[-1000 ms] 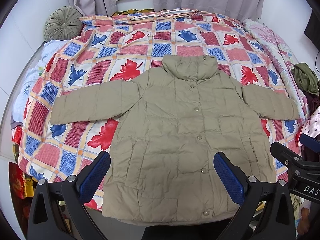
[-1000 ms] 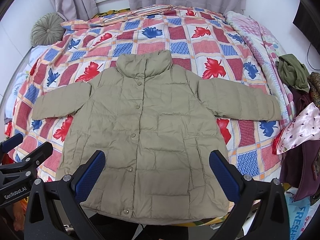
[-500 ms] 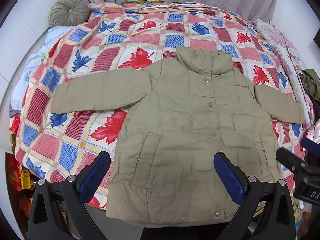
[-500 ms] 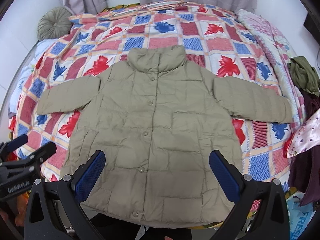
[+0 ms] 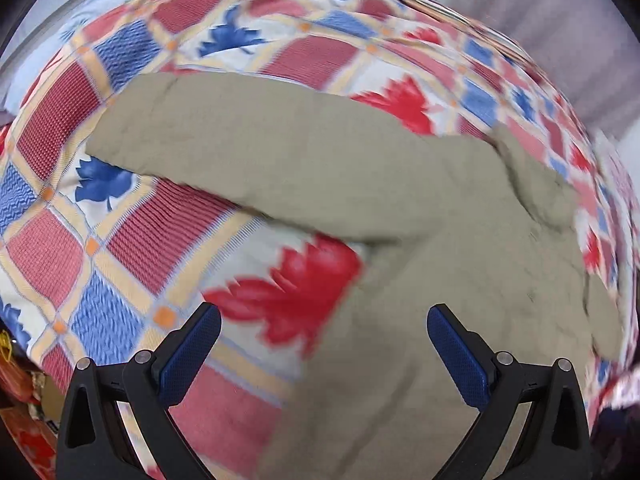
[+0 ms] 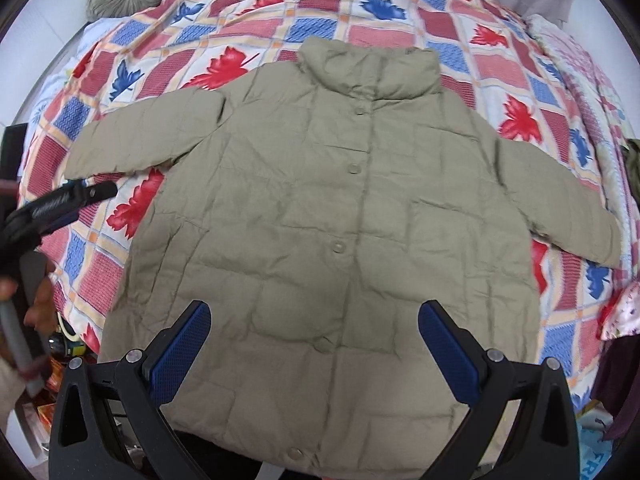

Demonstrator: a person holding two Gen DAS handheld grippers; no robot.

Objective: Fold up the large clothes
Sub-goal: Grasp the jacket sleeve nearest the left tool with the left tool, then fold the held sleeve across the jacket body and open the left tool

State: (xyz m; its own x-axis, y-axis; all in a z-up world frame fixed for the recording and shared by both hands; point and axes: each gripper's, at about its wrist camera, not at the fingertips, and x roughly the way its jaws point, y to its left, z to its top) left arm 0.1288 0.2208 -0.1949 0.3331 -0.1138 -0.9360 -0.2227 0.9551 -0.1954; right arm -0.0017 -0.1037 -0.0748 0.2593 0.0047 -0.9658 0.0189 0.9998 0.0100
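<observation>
Two hand-held grippers, left [image 5: 323, 350] and right [image 6: 314, 346], both wide and empty, above jacket [image 6: 340, 216] spread flat on bed [image 6: 520, 72]; left view blurred.

A: Where does the right wrist camera look from?

B: From above the foot of the bed, facing its head, well back; the whole olive-green quilted puffer jacket [image 6: 340, 216] fits in.

A: And the left wrist camera?

B: Closer and blurred, turned toward one sleeve [image 5: 256, 148]. Both views share that sleeve and the red-and-blue leaf-patterned checked bedspread [image 5: 132, 236].
</observation>
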